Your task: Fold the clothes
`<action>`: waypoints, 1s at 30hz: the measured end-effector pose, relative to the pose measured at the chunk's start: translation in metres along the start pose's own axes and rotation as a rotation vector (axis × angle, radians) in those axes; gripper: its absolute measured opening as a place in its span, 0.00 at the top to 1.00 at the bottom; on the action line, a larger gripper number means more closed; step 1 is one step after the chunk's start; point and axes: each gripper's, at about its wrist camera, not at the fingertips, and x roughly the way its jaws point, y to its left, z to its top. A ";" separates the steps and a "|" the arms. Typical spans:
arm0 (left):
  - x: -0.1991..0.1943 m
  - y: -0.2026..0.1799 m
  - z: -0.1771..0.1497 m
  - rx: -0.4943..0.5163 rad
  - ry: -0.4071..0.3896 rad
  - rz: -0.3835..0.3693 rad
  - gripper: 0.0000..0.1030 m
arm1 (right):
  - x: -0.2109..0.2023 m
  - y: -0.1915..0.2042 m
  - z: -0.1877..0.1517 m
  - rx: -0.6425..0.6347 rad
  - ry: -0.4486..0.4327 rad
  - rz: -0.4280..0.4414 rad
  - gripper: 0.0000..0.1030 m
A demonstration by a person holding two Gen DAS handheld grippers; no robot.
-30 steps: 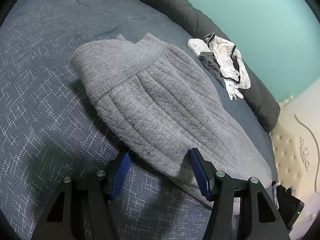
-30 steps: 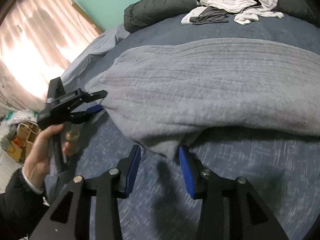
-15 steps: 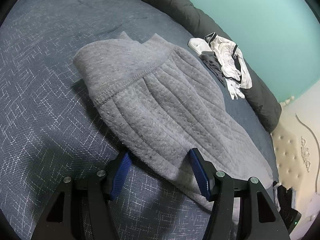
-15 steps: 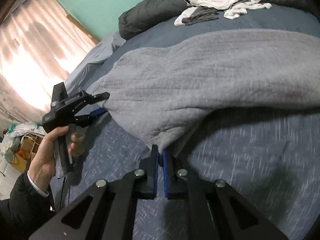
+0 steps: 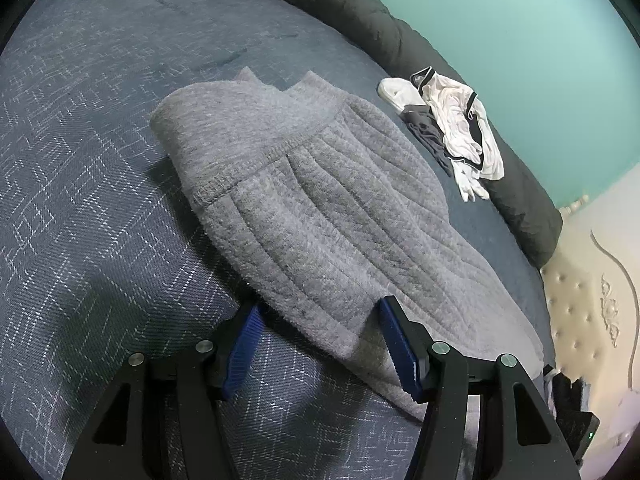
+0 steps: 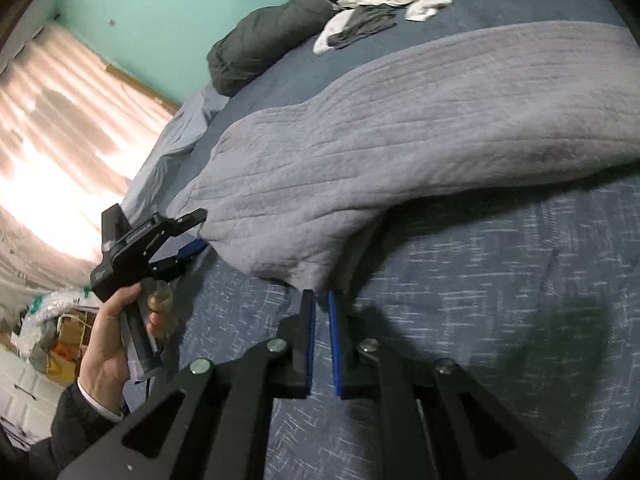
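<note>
Your left gripper (image 5: 320,344) sits at the bottom centre of its view with the jaws spread wide, one blue pad on each side of the near edge of the grey garment (image 5: 320,216). The fabric edge lies between the pads, and neither pad is pressing it. The garment stretches from the middle of that frame down toward the lower right, its ribbed band folded over at the upper left end, all of it resting on the dark blue patterned bedspread (image 5: 88,184).

In the right wrist view, your right gripper (image 6: 322,320) is at the bottom centre with the pads drawn close, only a slim gap between them. A corner of the grey garment hangs right at the tips; you cannot tell whether cloth is actually pinched there. Your left hand (image 6: 116,340) shows at the left of this frame, holding the other gripper against the garment's far end.

A pile of white and dark clothes (image 5: 452,128) lies on the dark rolled duvet (image 5: 520,200) along the green wall (image 5: 540,60), upper right of the left view.
</note>
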 end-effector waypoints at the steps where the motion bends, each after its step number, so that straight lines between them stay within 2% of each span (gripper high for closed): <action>1: -0.001 0.000 0.000 -0.003 -0.001 -0.001 0.38 | -0.003 -0.001 0.002 0.000 -0.004 0.001 0.92; 7: -0.017 -0.001 0.008 -0.005 -0.059 0.010 0.39 | -0.030 -0.001 0.028 -0.065 -0.047 -0.039 0.91; 9: -0.025 0.000 0.012 -0.001 -0.086 0.020 0.39 | -0.037 0.003 0.044 -0.123 -0.065 -0.068 0.85; 11: -0.031 0.003 0.016 0.003 -0.105 0.034 0.38 | -0.037 0.005 0.064 -0.177 -0.069 -0.097 0.59; 12: -0.032 0.005 0.017 0.006 -0.113 0.042 0.38 | -0.033 0.005 0.075 -0.196 -0.060 -0.112 0.56; 16: -0.036 0.013 0.023 -0.007 -0.127 0.039 0.38 | -0.012 0.005 0.118 -0.256 -0.007 -0.165 0.53; 19: -0.040 0.013 0.028 0.026 -0.151 0.065 0.38 | 0.010 0.008 0.145 -0.329 0.044 -0.193 0.53; 25: -0.043 0.024 0.034 0.021 -0.162 0.074 0.38 | 0.059 0.024 0.180 -0.490 0.141 -0.244 0.49; 30: -0.042 0.028 0.036 0.010 -0.154 0.029 0.38 | 0.089 0.031 0.195 -0.589 0.192 -0.276 0.47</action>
